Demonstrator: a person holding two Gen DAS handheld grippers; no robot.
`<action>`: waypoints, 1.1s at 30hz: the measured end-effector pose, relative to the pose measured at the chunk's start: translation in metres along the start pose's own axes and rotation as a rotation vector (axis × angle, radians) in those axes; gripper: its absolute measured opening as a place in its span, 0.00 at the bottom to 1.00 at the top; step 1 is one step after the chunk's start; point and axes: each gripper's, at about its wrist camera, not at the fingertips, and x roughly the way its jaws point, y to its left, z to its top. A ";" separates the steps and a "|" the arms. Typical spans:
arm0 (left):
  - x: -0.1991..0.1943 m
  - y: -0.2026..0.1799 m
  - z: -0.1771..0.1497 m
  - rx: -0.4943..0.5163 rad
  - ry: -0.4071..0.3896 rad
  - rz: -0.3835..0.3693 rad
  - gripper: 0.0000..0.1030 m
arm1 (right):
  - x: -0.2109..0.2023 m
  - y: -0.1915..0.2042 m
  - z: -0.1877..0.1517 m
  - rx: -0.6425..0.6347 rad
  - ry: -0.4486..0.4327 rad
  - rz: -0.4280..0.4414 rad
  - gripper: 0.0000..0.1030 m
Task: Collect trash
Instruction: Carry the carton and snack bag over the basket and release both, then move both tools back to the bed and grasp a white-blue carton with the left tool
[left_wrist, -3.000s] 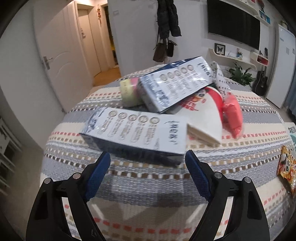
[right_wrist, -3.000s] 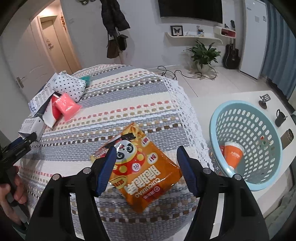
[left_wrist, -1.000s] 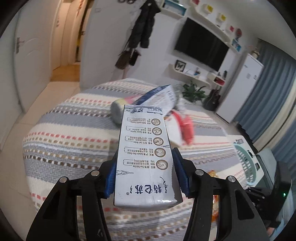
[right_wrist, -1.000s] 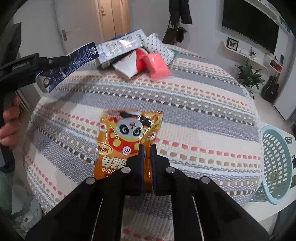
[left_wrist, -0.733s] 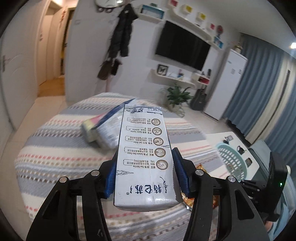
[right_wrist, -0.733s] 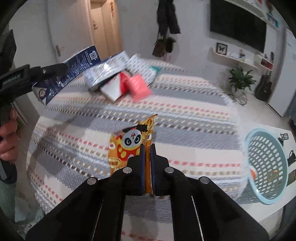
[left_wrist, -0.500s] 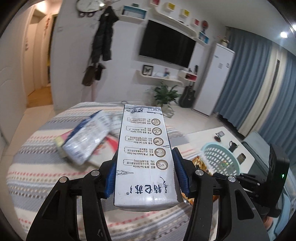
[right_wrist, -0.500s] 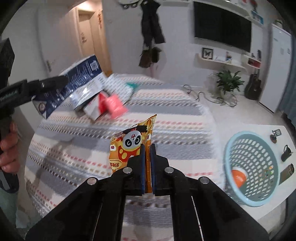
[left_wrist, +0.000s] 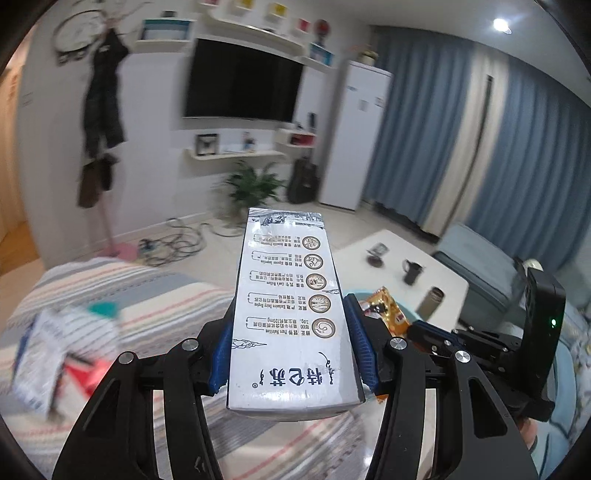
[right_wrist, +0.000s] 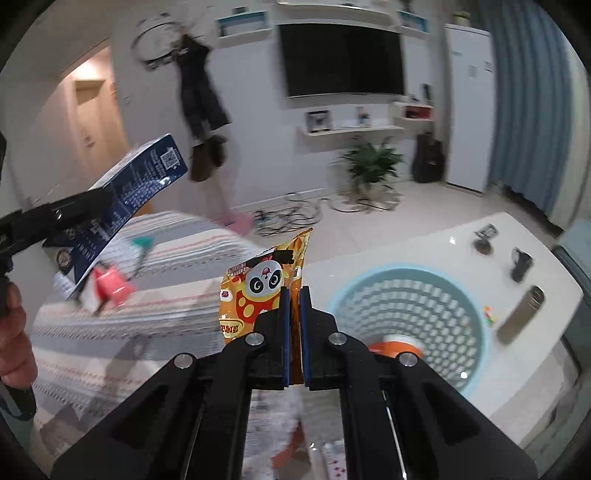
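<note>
Ahead of you the biggest thing is the striped bed (right_wrist: 122, 325), its grey, cream and red bands filling the lower left of both views, and to its right stands the white low table (right_wrist: 424, 243). On that table sits the pale blue basket (right_wrist: 369, 280), round and perforated, with an orange cup (right_wrist: 397, 345) lying in its bottom. Beside the basket on the tabletop you have a dark mug (right_wrist: 521, 263), a metal flask (right_wrist: 521, 319) lying tilted, and a small dark object farther back that is too blurred to name. On the bed, at its left side, the remaining litter lies in a blurred heap (right_wrist: 107, 288): something pink and something white are all you can make out. Your left gripper (left_wrist: 288, 354) is closed on the blue-and-white carton (left_wrist: 288, 314), its blue pads pressed against the carton's two long sides, with the carton pointing away from you, raised above the bed. In the right wrist view your left hand (right_wrist: 13, 336) shows at the left edge, carrying that same carton up at a slant. Your right gripper (right_wrist: 293, 332) is pinched nearly flat on the orange snack bag (right_wrist: 258, 284) with the panda print, holding it upright by its lower edge, just left of the basket's rim in the view and above the bed's edge.
</note>
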 end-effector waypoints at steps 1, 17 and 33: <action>0.012 -0.010 0.001 0.012 0.013 -0.022 0.51 | 0.002 -0.012 0.001 0.022 0.001 -0.019 0.03; 0.168 -0.088 -0.039 0.054 0.279 -0.181 0.51 | 0.053 -0.125 -0.047 0.253 0.124 -0.260 0.03; 0.174 -0.093 -0.045 0.046 0.318 -0.204 0.64 | 0.065 -0.147 -0.064 0.317 0.163 -0.276 0.53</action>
